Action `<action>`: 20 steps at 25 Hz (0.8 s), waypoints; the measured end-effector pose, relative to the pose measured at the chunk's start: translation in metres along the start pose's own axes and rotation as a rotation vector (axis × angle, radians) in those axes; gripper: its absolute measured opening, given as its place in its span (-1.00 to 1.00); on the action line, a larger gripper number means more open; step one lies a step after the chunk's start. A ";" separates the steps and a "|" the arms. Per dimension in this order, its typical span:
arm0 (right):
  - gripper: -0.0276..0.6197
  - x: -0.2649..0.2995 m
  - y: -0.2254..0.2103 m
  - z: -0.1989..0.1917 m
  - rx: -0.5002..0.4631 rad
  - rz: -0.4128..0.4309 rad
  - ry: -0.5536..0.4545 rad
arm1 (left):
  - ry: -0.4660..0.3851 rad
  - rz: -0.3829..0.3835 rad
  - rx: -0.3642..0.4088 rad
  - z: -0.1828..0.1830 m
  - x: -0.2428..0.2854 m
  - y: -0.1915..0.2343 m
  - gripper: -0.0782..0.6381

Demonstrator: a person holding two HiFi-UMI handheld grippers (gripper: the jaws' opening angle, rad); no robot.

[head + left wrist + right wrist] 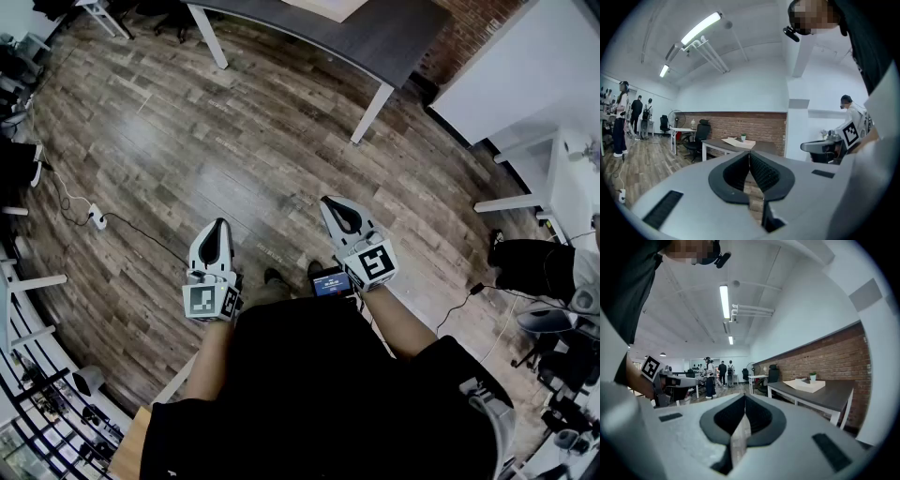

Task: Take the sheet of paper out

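Observation:
I stand on a wood floor, some way from a dark grey table [386,37] on white legs. A pale flat sheet-like stack [326,7] lies on it, and a small potted plant [743,138] stands beside the stack [737,142]. My left gripper [219,223] is held level in front of me, jaws shut with nothing between them [749,153]. My right gripper [327,201] is held a little further forward, also shut and empty [744,395]. Both point toward the table [825,397] and its sheet stack [805,385], well short of it.
A cable and a power strip [97,218] lie on the floor to the left. White desks and a partition [525,66] stand to the right. A black office chair [700,137], a fan [675,116] and several standing people [621,118] are further off.

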State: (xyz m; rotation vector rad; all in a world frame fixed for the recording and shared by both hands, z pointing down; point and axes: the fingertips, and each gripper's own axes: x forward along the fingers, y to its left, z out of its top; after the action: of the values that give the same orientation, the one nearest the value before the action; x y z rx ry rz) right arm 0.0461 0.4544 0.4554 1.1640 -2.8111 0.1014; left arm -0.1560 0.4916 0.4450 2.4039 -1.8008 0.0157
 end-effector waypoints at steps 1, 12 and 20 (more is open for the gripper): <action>-0.90 0.002 0.003 0.004 -0.010 0.005 -0.007 | -0.001 -0.007 0.003 0.001 -0.001 -0.002 -0.79; -0.89 0.003 0.014 0.030 -0.016 0.021 -0.040 | -0.055 -0.039 0.008 0.024 -0.002 -0.003 -0.79; -0.90 0.005 0.030 0.025 0.007 0.054 -0.026 | -0.024 -0.072 -0.040 0.011 -0.014 -0.009 -0.79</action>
State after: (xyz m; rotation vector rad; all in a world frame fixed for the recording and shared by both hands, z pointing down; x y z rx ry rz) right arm 0.0191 0.4695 0.4301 1.0991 -2.8673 0.1010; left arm -0.1523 0.5059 0.4319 2.4495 -1.7063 -0.0555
